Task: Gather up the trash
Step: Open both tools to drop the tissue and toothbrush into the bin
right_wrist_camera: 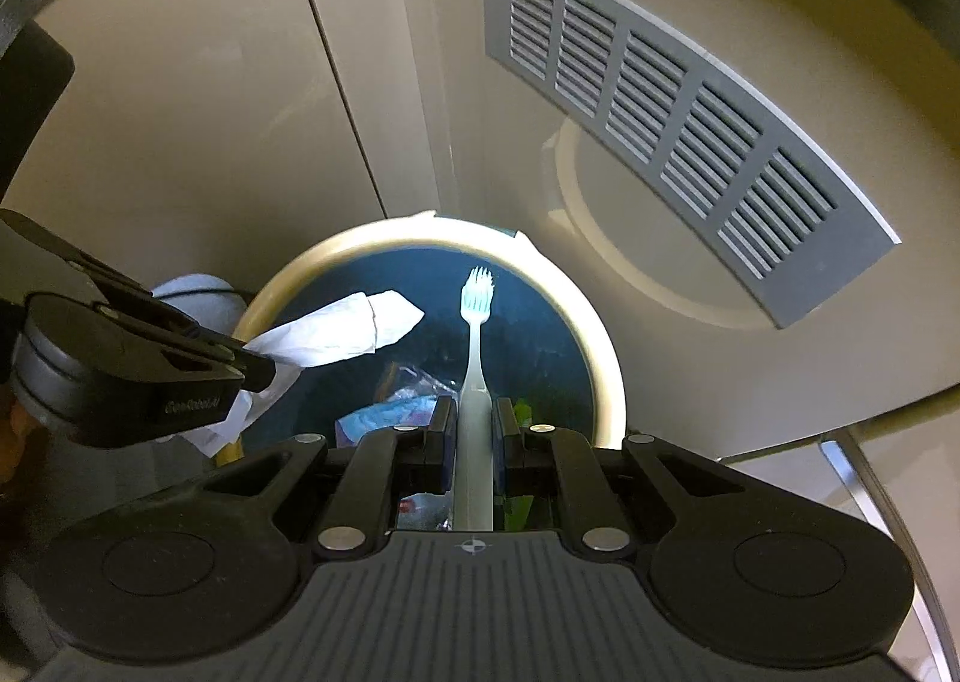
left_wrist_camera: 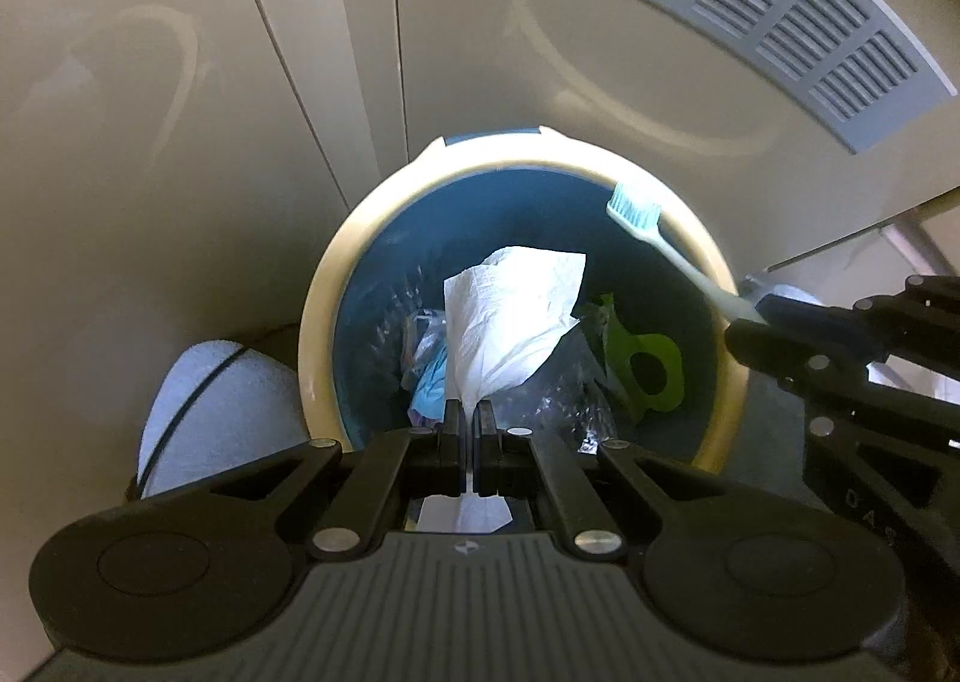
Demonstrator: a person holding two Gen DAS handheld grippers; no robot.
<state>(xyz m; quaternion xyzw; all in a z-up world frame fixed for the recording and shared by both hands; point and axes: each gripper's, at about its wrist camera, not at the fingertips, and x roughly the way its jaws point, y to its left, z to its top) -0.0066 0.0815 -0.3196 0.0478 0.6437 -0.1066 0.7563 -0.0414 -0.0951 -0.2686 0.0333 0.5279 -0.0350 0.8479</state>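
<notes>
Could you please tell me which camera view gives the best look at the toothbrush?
The right wrist view: the toothbrush runs straight up from the right gripper, bristles to handle. The left wrist view shows it aslant over the bin rim.

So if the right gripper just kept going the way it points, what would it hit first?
Probably the trash inside the bin. The right gripper, shut on a toothbrush, points down into the bin's mouth, so the brush head would likely meet the clear plastic first. Depth is hard to judge.

Black tool (left_wrist_camera: 470,412) linkages, silver rivets (ribbed grey base)
</notes>
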